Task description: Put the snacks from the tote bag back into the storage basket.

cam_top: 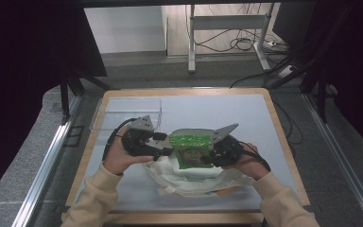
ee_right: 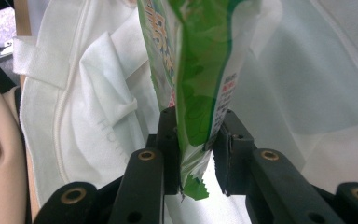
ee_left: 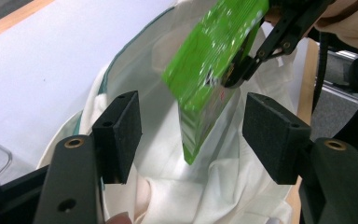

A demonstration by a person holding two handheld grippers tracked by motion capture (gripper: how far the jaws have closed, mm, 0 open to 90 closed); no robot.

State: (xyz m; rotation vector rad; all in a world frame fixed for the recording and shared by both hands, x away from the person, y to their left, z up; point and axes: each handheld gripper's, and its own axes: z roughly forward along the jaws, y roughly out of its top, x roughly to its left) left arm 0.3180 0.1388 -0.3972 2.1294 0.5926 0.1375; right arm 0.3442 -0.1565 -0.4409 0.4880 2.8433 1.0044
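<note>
A: Start at the near edge of the desk (cam_top: pixel 123 194); how are the hands set?

B: Two forearms in cream sleeves come in over the near edge, angled toward each other; the left hand (cam_top: pixel 118 158) wraps the left gripper (cam_top: pixel 166 144) from behind, and that gripper points right, toward the middle; the right hand (cam_top: pixel 248 161) holds the right gripper (cam_top: pixel 210 150) pointing left.

A: And the jaws?

B: The left gripper's stand wide with nothing pressed between them, and in the left gripper view the cloth bag (ee_left: pixel 205 186) lies open beyond them; the right gripper's are narrow, pinched on one side edge of the green packet (ee_right: pixel 198 84).

A: Count things for me.

B: Two grippers, one green packet, one white cloth bag, one clear plastic tray (cam_top: pixel 127 111).

A: Where is the packet, and how does it lie?

B: Over the bag, around the middle of the desk, between the two grippers; it is held off the cloth; in the left gripper view its long axis is tilted, one corner pointing down at the bag's opening.

A: Farther back?

B: The clear tray sits toward the far left corner, just behind the left gripper.
</note>
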